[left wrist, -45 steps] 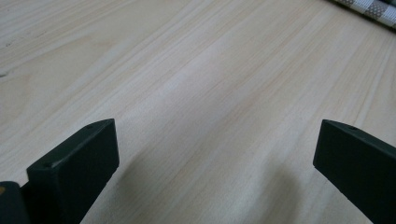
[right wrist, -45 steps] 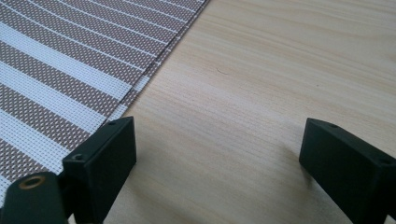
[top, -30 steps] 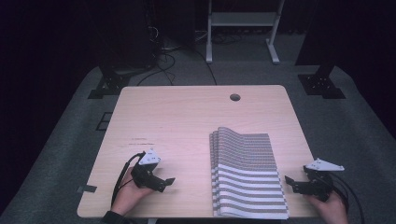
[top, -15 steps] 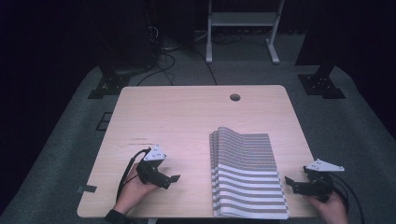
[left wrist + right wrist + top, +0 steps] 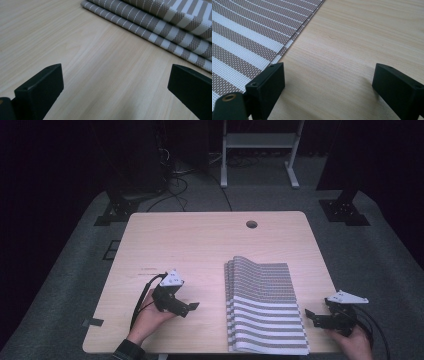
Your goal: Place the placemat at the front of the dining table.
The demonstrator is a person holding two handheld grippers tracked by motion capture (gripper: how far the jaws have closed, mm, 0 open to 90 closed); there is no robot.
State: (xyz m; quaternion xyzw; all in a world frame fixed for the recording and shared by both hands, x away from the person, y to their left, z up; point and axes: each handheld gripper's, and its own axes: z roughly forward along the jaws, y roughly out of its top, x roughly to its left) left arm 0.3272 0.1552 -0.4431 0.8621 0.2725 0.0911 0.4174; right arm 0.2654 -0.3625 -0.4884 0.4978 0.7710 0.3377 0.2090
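Where the near right part of the wooden table [image 5: 200,245] is seen from the high view, a folded striped cloth [image 5: 265,305] is laid flat, its long side running from the table's near edge toward the middle. It is woven in broad grey-brown bands set apart by narrower white stripes, and a fine mesh-like weave is shown in the right gripper view [image 5: 244,32]. Along its left edge the folds are stepped, so that several layers are laid bare one beside another; at least three such stepped edges are counted in the left gripper view [image 5: 160,27]. One cloth is counted, and two grippers.

The left gripper [image 5: 187,307] is held in a hand [image 5: 147,320] over bare wood, near the cloth's left edge but apart from it, and is pointed toward it. Its jaws are spread wide with nothing between them but table.

The right gripper [image 5: 312,315] is held just beside the cloth's right edge, near the table's near right corner. Its jaws are likewise parted wide and nothing is gripped; in the right gripper view one jaw is seen right at the cloth's border, though whether it touches cannot be told, and the other over bare wood. One round hole [image 5: 251,224] is seen in the table's far part.
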